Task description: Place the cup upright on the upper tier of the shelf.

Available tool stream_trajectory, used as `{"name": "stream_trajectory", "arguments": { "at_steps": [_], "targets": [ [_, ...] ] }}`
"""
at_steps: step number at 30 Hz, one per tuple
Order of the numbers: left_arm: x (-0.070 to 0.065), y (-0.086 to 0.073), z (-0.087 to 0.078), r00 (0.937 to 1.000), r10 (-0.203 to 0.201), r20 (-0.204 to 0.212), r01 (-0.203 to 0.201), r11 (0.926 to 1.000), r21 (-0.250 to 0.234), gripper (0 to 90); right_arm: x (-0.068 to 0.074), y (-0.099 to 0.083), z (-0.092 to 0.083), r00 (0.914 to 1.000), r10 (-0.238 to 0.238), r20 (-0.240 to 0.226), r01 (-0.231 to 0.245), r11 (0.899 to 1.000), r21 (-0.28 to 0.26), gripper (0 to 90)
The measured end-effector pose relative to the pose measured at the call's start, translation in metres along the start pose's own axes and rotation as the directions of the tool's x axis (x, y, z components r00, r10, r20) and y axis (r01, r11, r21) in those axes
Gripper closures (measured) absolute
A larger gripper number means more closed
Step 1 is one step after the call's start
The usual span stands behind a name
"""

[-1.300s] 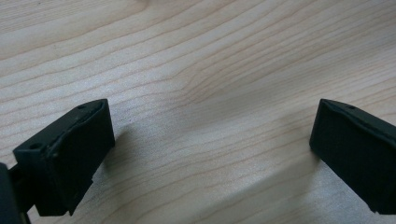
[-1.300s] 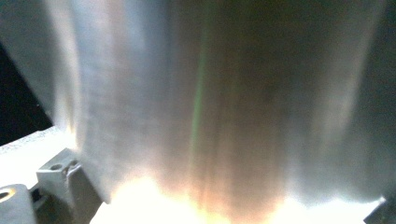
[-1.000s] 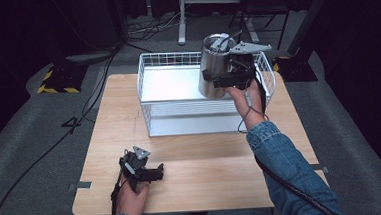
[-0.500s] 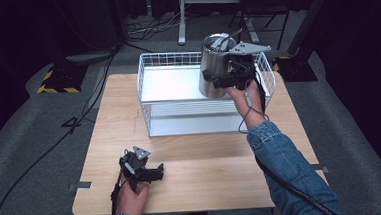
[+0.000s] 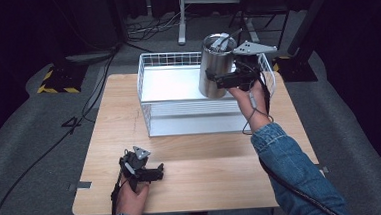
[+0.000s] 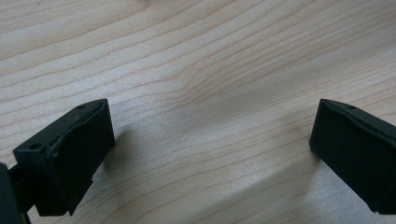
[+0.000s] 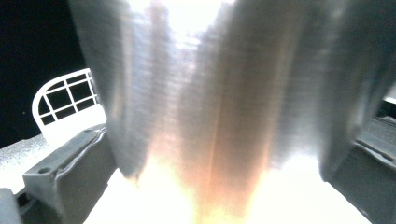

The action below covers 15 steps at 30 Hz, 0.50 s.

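Observation:
A brushed steel tumbler [image 5: 210, 56] stands upright inside the white wire basket [image 5: 175, 58], at its right end. My right gripper [image 5: 222, 79] reaches in level from the right with the tumbler [image 7: 224, 93] between its jaws. Those jaws have just been opening, and both pads [image 7: 70, 172] now sit beside the tumbler wall rather than pressing on it. My left gripper [image 5: 155, 171] rests low over the wooden table [image 5: 208, 176] near the front edge. Its jaws [image 6: 210, 149] stand wide open with bare wood [image 6: 210, 70] between them.
The basket [image 7: 60, 100] sits at the back middle of the table, with its white floor showing left of the tumbler. Beyond the table lie dark floor, cables and a yellow-black striped block [image 5: 56, 80] at the far left.

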<state>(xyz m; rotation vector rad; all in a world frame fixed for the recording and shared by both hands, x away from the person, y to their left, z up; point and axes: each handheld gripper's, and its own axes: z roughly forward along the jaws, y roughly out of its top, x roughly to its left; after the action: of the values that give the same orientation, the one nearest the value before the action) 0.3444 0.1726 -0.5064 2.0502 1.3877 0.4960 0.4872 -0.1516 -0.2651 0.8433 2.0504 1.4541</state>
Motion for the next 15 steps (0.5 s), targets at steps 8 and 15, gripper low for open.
{"name": "stream_trajectory", "arguments": {
  "at_steps": [8, 15],
  "targets": [
    [0.0, 0.0, 0.0, 1.0, 0.004, 0.002, -0.004, 1.0, 0.0, 0.4, 0.0, -0.001, -0.019, 0.9998, 0.018, -0.004, -0.018, 1.0, 0.003, 0.0],
    [0.0, 0.0, 0.0, 1.0, 0.005, 0.004, -0.005, 1.0, 0.0, 0.4, 0.001, 0.001, -0.046, 0.9998, -0.001, -0.021, 0.001, 1.0, -0.018, 0.0]
  ]
}}
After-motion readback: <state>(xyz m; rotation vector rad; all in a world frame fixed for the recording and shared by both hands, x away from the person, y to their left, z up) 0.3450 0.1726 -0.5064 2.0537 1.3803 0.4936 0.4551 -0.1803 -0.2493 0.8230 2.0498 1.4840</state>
